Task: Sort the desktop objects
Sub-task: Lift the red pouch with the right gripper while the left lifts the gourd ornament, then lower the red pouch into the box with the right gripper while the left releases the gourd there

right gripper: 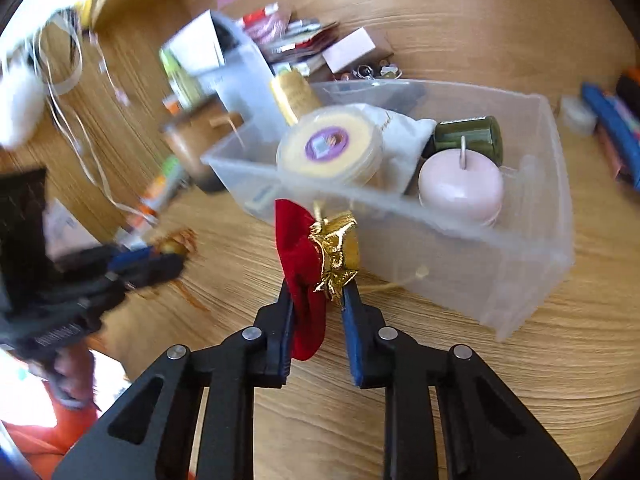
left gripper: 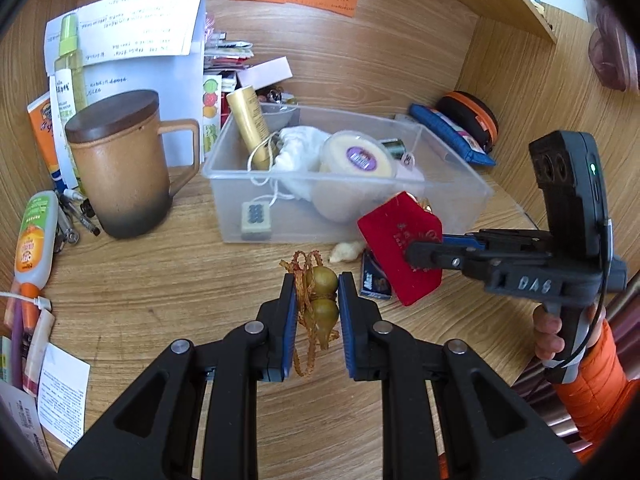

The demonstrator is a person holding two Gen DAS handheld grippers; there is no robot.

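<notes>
Left tool (left gripper: 318,300): clamped on a small olive-brown gourd charm (left gripper: 320,300) with a braided cord, held above the counter (left gripper: 160,280).
Right tool (right gripper: 318,300): narrowed onto a red velvet pouch (right gripper: 300,264) with a gold-foil mouth, pinched between its pads.
Clear plastic bin (left gripper: 460,184): just ahead of both tools, on the counter, holding a round yellow tin (left gripper: 358,158), a white cloth bag and a gold tube.
Lidded brown mug (left gripper: 120,168): ahead and left of the left tool.

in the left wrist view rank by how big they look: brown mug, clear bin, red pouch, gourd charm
1. clear bin
2. brown mug
3. red pouch
4. gourd charm, though it is nearest the camera, so it looks larger than it is
</notes>
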